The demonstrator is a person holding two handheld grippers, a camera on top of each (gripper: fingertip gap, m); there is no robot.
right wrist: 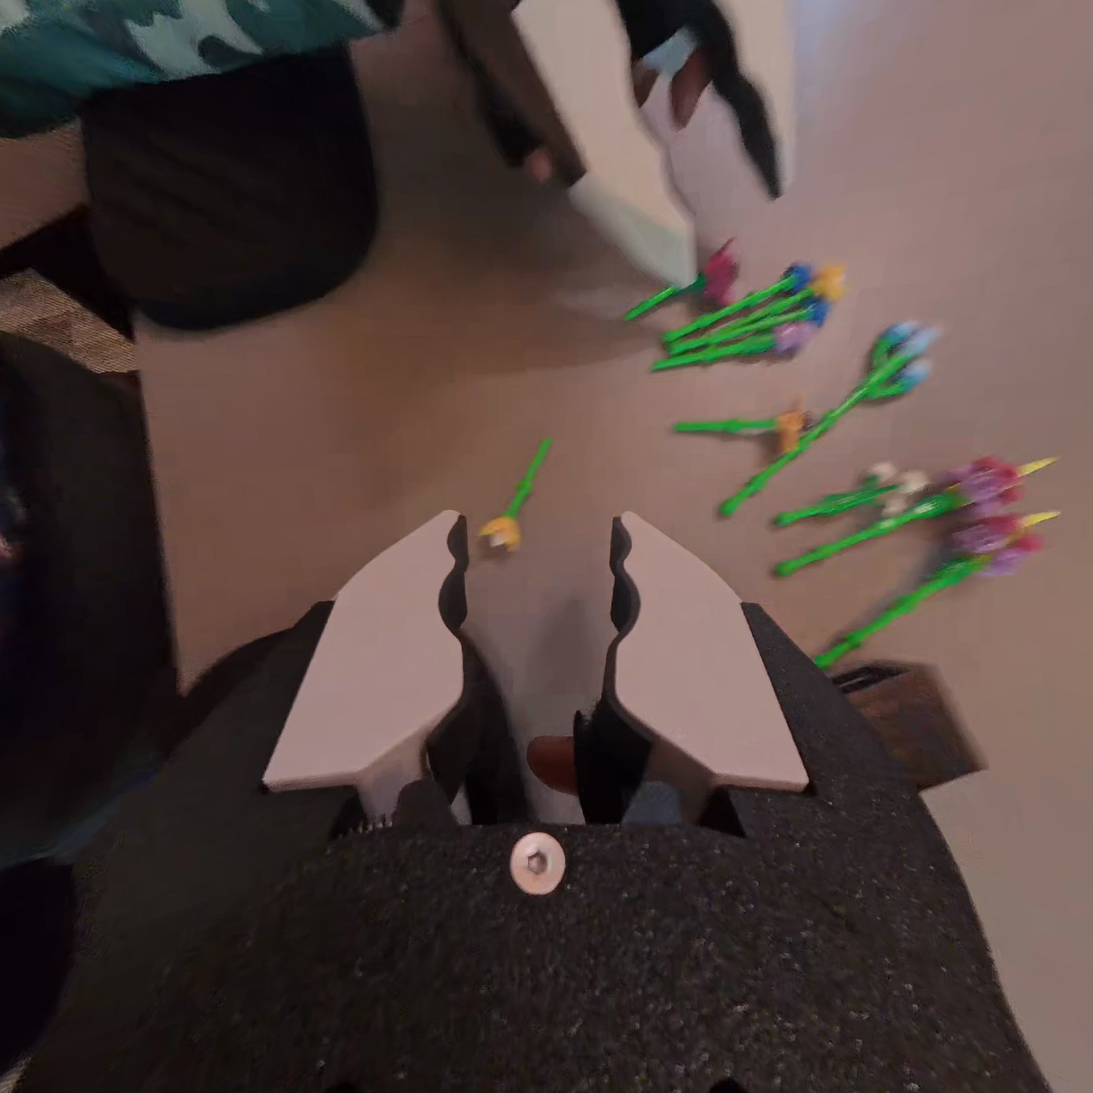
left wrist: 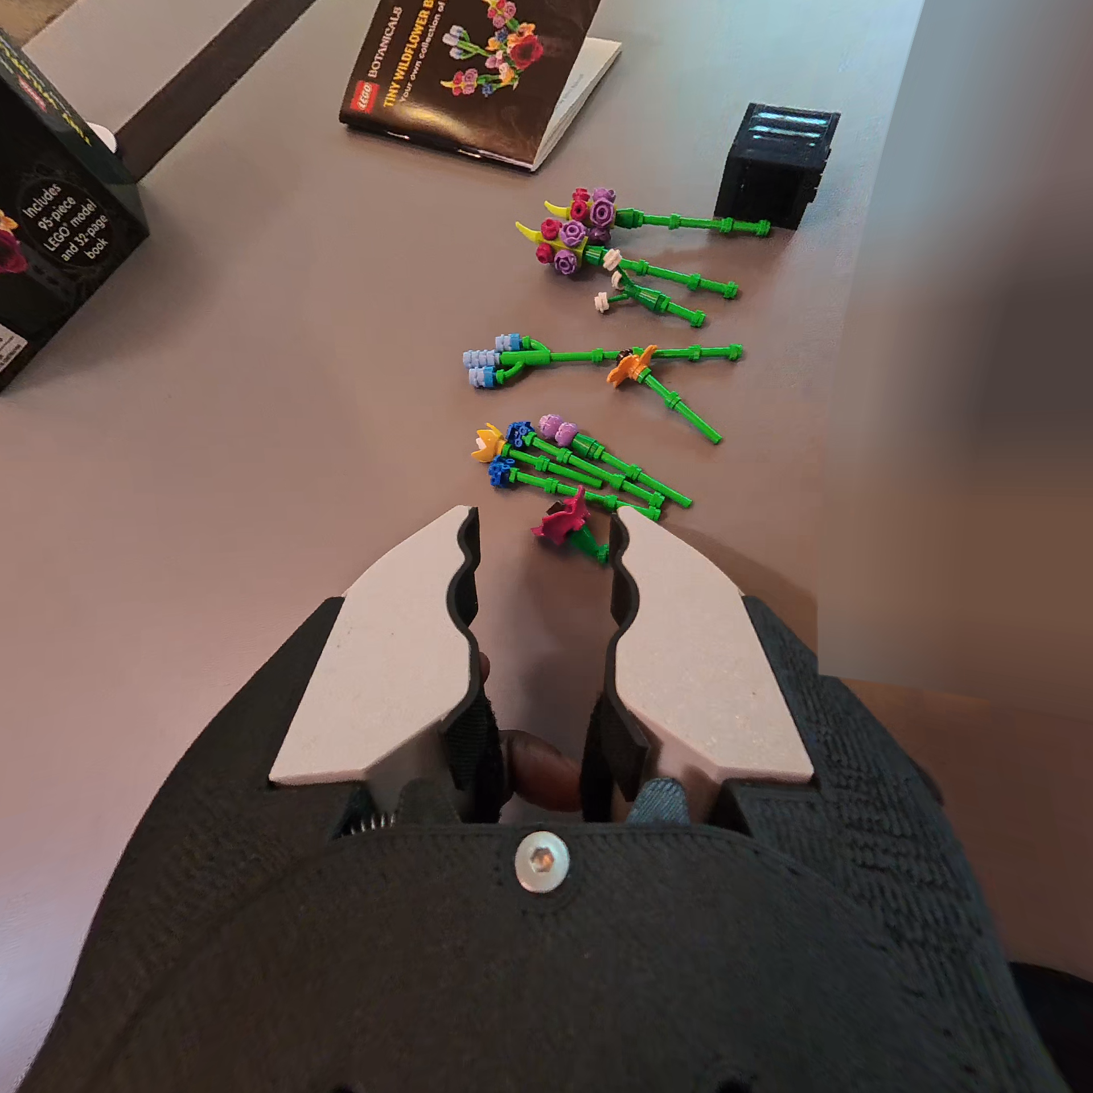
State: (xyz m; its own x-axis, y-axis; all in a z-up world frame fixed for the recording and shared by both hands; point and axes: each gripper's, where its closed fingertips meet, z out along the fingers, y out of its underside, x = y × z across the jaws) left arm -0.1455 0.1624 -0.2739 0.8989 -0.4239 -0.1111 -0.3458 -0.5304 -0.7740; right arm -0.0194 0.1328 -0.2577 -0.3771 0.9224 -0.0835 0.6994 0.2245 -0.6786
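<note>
We see both tools spread and empty, left tool [left wrist: 544, 520] just beside the magenta brick-built flower on green stem [left wrist: 562, 523], right tool [right wrist: 538, 523] near a yellow one [right wrist: 503, 532]; a clumsy closing could scatter neighbouring stems.

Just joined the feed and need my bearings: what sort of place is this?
Probably a hobby or work table indoors, not a workshop: a smooth grey tabletop with toy brick flowers laid out, their instruction booklet and the boxed kit alongside.
</note>
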